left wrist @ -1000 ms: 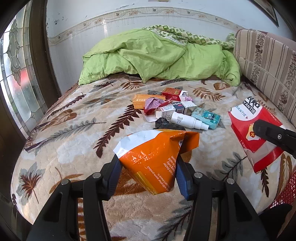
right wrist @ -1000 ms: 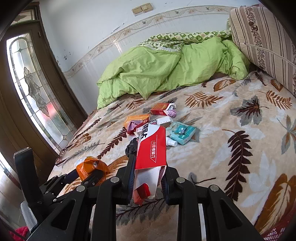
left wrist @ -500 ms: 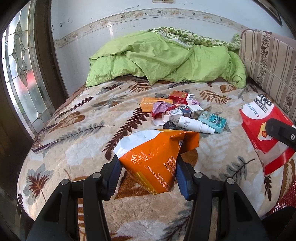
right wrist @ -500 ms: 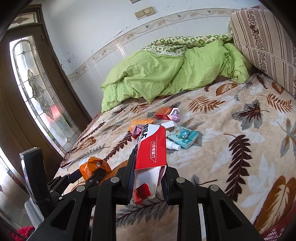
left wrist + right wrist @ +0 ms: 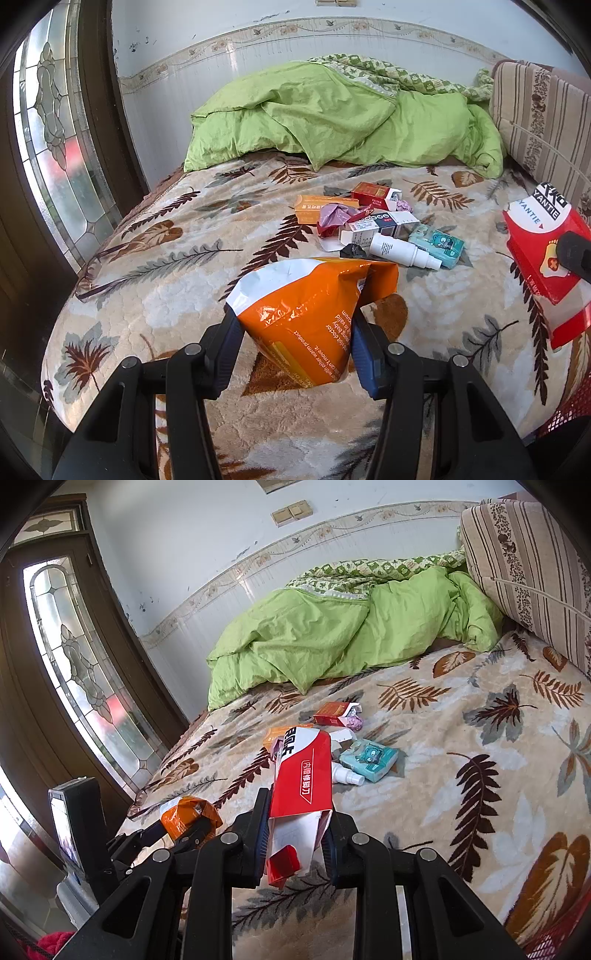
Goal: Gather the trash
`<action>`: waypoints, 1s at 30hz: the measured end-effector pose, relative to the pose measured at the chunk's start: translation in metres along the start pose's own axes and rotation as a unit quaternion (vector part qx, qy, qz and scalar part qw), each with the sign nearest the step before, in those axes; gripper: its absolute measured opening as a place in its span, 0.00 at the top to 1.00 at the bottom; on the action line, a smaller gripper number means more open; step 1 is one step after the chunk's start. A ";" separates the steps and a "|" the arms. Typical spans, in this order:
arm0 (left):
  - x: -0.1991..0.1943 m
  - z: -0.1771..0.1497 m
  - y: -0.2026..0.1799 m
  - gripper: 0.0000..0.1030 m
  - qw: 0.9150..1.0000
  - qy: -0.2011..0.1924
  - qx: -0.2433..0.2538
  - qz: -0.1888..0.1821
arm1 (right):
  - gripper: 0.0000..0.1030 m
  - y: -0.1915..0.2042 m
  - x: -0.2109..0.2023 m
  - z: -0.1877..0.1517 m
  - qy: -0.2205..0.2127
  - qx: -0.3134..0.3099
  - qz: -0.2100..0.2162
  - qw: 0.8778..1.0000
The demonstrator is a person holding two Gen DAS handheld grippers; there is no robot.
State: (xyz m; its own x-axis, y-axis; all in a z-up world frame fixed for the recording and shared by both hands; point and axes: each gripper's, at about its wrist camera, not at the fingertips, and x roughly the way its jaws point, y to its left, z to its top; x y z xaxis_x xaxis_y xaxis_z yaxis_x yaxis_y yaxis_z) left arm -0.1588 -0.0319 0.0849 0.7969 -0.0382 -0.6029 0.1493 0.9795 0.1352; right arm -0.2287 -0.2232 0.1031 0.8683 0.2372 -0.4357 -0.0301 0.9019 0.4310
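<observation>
Change since earlier: both grippers have pulled back from the litter pile, which now sits farther off on the leaf-patterned beige blanket [image 5: 155, 280], each with its load clamped as before.
Left gripper [image 5: 295, 345]: jaws narrowed onto a crumpled orange foil pouch [image 5: 314, 314] with a white top edge, held above the blanket, nearer the camera than the pile.
Right gripper [image 5: 295, 840]: jaws pressed against the sides of a long red-and-white cardboard box [image 5: 301, 775], open at its near end, raised above the blanket, nearer than the pile.
Litter pile: in the middle of the blanket, well apart from both grippers.
Pile contents: a white plastic spray bottle [image 5: 402, 251] lying on its side, just beside a teal tissue pack with a cartoon face [image 5: 437, 242]; a flat orange carton [image 5: 321, 208]; a red cigarette pack [image 5: 373, 194]; a crumpled pink wrapper [image 5: 334, 218]; a white-and-dark carton [image 5: 380, 225].
Beyond the pile: a rumpled green duvet [image 5: 332, 118] against the wall.
Right of the pile: a striped brown cushion [image 5: 524, 565].
</observation>
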 end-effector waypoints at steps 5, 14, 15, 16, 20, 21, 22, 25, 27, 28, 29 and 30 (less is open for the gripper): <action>0.000 0.001 0.001 0.49 1.000 0.002 -0.002 0.000 | 0.75 0.000 -0.002 0.001 -0.002 0.000 0.000 1.000; 0.000 0.000 0.000 0.49 1.000 0.005 -0.003 -0.007 | 0.75 0.000 -0.003 0.001 -0.002 0.000 0.000 1.000; 0.000 -0.001 0.000 0.49 1.000 0.006 -0.003 -0.008 | 0.75 0.000 -0.004 0.001 -0.003 0.000 -0.001 1.000; 0.000 -0.002 -0.002 0.49 1.000 0.007 -0.002 -0.009 | 0.75 0.000 -0.004 0.001 -0.003 0.001 -0.001 1.000; -0.001 -0.003 -0.004 0.49 1.000 0.009 -0.001 -0.009 | 0.75 -0.001 -0.008 0.003 -0.005 0.003 -0.003 1.000; -0.001 -0.003 -0.004 0.49 1.000 0.010 -0.002 -0.010 | 0.75 0.000 -0.008 0.003 -0.006 0.003 -0.003 1.000; 0.000 -0.003 -0.004 0.49 1.000 0.012 -0.003 -0.011 | 0.75 -0.001 -0.008 0.003 -0.005 0.003 -0.003 1.000; 0.002 -0.004 -0.003 0.49 1.000 0.019 -0.006 -0.011 | 0.75 -0.001 -0.008 0.003 -0.005 0.004 -0.002 1.000; 0.004 -0.004 -0.002 0.49 1.000 0.025 -0.009 -0.013 | 0.75 -0.001 -0.008 0.003 -0.005 0.003 -0.002 1.000; 0.005 -0.004 -0.002 0.49 0.999 0.028 -0.010 -0.013 | 0.75 -0.001 -0.008 0.002 -0.005 0.003 -0.002 1.000; 0.005 -0.004 -0.002 0.49 0.999 0.029 -0.010 -0.013 | 0.75 -0.001 -0.009 0.003 -0.005 0.003 -0.002 1.000; 0.006 -0.004 -0.002 0.49 0.999 0.029 -0.010 -0.013 | 0.75 -0.001 -0.008 0.003 -0.005 0.003 -0.002 1.000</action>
State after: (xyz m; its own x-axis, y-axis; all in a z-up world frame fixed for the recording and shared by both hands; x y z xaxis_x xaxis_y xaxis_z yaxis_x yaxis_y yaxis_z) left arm -0.1566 -0.0330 0.0782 0.7573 -0.0525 -0.6510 0.1570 0.9822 0.1034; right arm -0.2347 -0.2267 0.1084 0.8737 0.2290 -0.4292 -0.0227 0.9005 0.4344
